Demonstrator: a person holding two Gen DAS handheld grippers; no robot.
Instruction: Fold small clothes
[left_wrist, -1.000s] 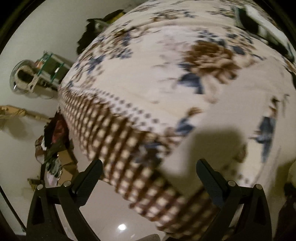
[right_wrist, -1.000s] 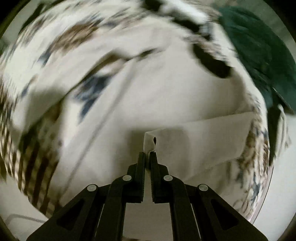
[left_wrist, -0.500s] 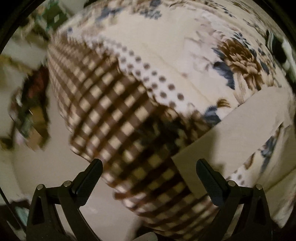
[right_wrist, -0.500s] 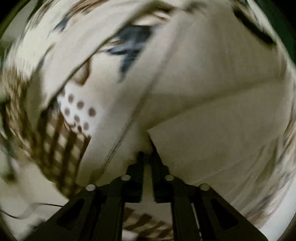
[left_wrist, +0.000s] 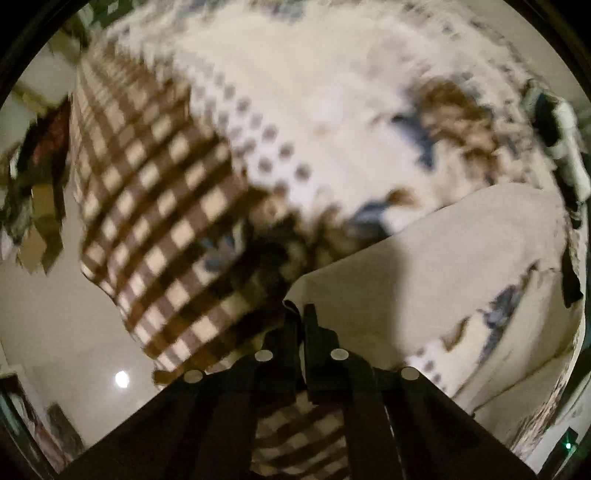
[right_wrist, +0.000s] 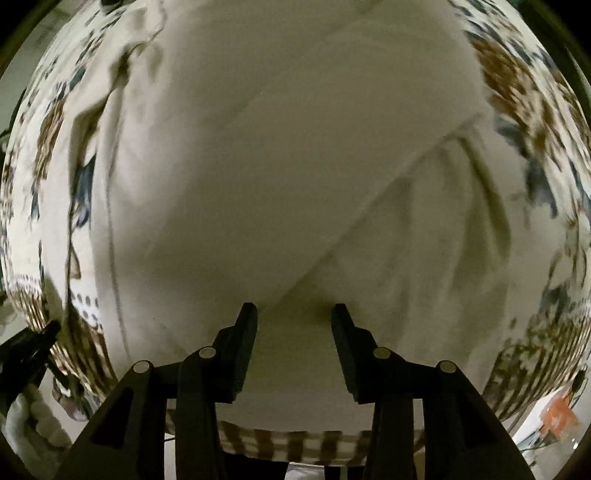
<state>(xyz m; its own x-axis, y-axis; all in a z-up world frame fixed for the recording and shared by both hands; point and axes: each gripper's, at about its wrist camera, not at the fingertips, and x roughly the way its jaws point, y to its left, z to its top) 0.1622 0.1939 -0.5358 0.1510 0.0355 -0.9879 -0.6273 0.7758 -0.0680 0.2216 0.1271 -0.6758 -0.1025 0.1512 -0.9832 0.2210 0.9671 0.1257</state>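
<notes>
Pinching a corner of the plain cream-white cotton garment (left_wrist: 461, 266), the left gripper (left_wrist: 300, 314) has its jaws shut tight, with a small curl of fabric edge poking up just beside the fingertips. That garment lies spread on the floral and brown-checked bedspread (left_wrist: 155, 192), close to the bed's checked border, and in the right wrist view it fills most of the frame as flat pale cloth (right_wrist: 280, 155) with a diagonal seam or folded edge crossing it and soft wrinkles to the right. The right gripper (right_wrist: 294, 314) hovers over the cloth with its jaws parted and nothing between them; whether the tips touch the fabric cannot be told. By the look of it, the garment is thin, light and limp: it should drape and sag from any single held point, crease readily, and slide easily over the bedspread without resistance. A one-corner hold will likely let the rest trail and bunch, so the sensible second hold is another corner or hem along the same edge, taken right at the edge where the layers are few, so both hands can carry that edge over evenly. Grabbing mid-panel would probably gather the bedspread too. Motion blur hides finer detail in the left view.
</notes>
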